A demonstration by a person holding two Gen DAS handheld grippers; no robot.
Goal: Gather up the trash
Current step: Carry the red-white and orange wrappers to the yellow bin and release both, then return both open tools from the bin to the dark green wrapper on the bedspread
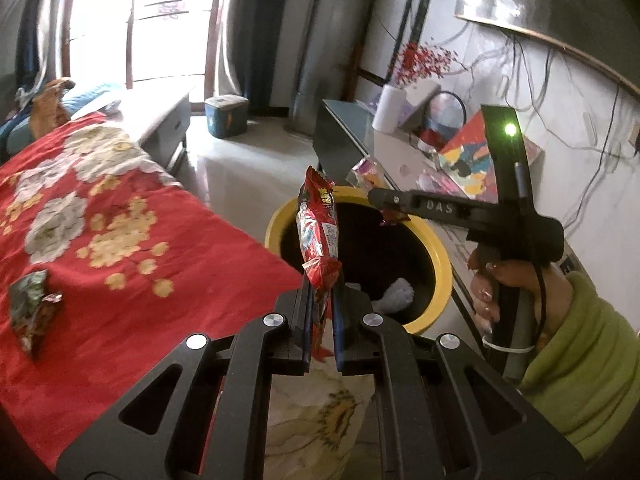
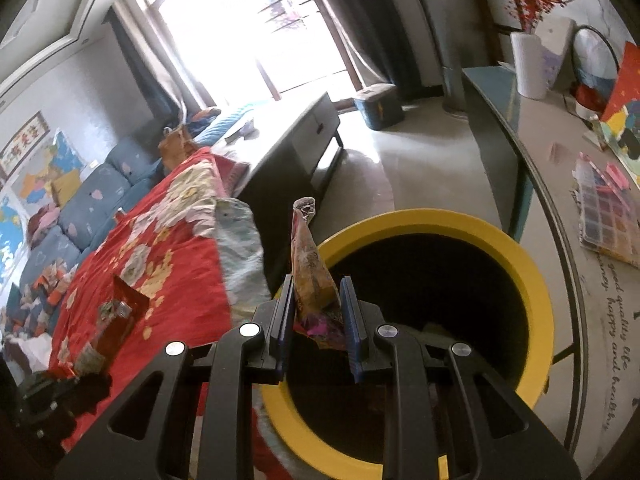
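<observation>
My left gripper (image 1: 322,286) is shut on a red snack wrapper (image 1: 319,228) that stands up from its jaws, beside the near rim of a yellow-rimmed black bin (image 1: 436,256). White crumpled trash (image 1: 396,294) lies inside the bin. In the left wrist view the right gripper (image 1: 390,210) reaches over the bin from the right, a scrap at its tip, held by a hand (image 1: 516,280) in a green sleeve. My right gripper (image 2: 318,300) is shut on a tan and pink wrapper (image 2: 310,264), held over the bin (image 2: 532,272) at its near left rim. More crumpled wrappers lie on the red cloth: one (image 1: 34,312) and another (image 2: 116,312).
A table under a red flowered cloth (image 1: 120,240) lies left of the bin. A long side table (image 2: 560,208) on the right carries a paper roll (image 2: 528,64), a bead box (image 2: 608,220) and a colourful picture (image 1: 476,160). A blue box (image 1: 226,114) sits on the floor by the window.
</observation>
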